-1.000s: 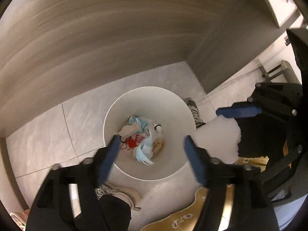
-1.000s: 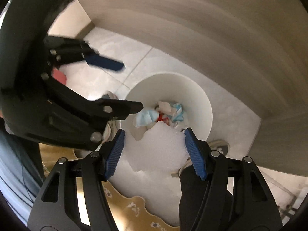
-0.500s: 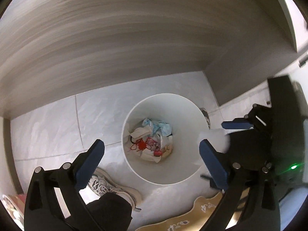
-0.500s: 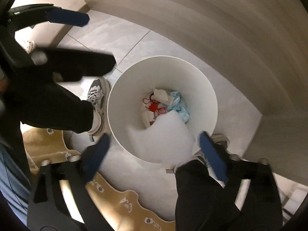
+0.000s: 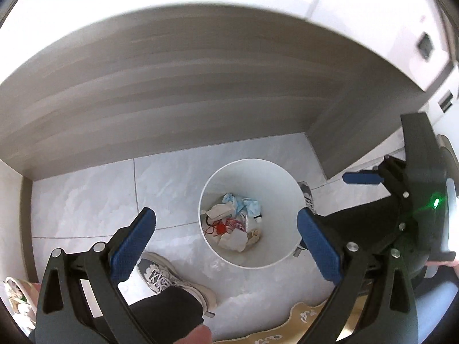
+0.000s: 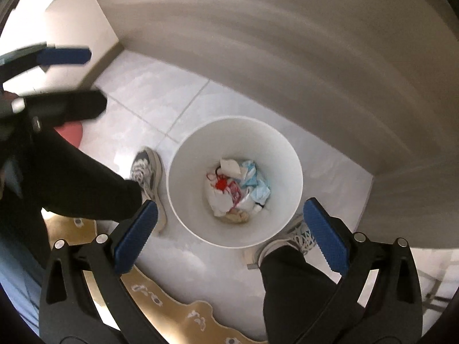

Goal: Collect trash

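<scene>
The round white plastic waste bin looks smooth and matt inside. The crumpled paper and thin film trash in it looks soft and creased. The pale marble-look floor tiles are glossy. The grey wood-grain cabinet panel looks matt. The left gripper and right gripper have matt black plastic frames, ribbed blue pads and shiny metal screws.

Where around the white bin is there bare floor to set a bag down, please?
Bare tiles lie between the white bin and the wood-grain panel, and beyond the bin toward the corner. The near side is crowded: a sneaker stands on either side of the bin, with the tan mat behind them.
</scene>
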Demonstrator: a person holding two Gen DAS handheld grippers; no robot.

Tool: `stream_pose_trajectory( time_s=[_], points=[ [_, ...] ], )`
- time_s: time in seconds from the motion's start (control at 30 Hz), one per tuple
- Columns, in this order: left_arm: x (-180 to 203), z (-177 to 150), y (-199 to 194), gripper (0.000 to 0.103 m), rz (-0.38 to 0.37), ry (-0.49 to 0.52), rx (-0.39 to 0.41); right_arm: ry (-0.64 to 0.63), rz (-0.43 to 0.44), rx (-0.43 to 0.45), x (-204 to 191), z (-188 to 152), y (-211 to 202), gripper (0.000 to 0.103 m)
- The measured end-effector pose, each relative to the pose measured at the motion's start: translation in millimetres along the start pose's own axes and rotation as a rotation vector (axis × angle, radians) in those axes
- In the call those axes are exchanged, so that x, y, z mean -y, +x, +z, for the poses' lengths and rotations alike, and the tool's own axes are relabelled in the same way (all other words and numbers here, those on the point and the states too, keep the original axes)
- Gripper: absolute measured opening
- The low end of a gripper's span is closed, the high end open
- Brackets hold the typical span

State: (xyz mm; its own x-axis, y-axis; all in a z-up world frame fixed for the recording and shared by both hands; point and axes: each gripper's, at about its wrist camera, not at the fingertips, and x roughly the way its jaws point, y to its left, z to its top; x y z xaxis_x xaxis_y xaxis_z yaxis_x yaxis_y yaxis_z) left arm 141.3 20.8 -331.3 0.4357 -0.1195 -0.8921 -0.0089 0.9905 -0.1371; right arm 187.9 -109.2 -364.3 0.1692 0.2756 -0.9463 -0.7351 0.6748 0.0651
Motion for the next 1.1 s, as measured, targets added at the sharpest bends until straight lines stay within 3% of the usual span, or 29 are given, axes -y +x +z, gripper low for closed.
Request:
stream_pose_trajectory(
  time_s=[0.23,0.6,0.83,1.0,1.1],
  points=[
    [0,-19,-45,0.097,-0.04,-0.021,0.048,0.07,-0.021,0.117,-5,-23,-58,0.098],
    [15,-32,-122,0.097,-0.063,-0.024,0.191,0.119,-0.044,0.266,-20,-54,-130,0.098],
    [50,-27,-176,0.097,0.021,0.103,0.305,0.101,-0.057,0.41,-29,-62,-200,0.098],
    [57,-19,-222,0.097,0.027,0.11,0.384,0.097,-0.057,0.523,-29,-62,-256,0.098],
    [65,-16,-250,0.097,0.106,0.105,0.45,0.095,-0.059,0.58,-27,-62,-285,0.098]
  ],
)
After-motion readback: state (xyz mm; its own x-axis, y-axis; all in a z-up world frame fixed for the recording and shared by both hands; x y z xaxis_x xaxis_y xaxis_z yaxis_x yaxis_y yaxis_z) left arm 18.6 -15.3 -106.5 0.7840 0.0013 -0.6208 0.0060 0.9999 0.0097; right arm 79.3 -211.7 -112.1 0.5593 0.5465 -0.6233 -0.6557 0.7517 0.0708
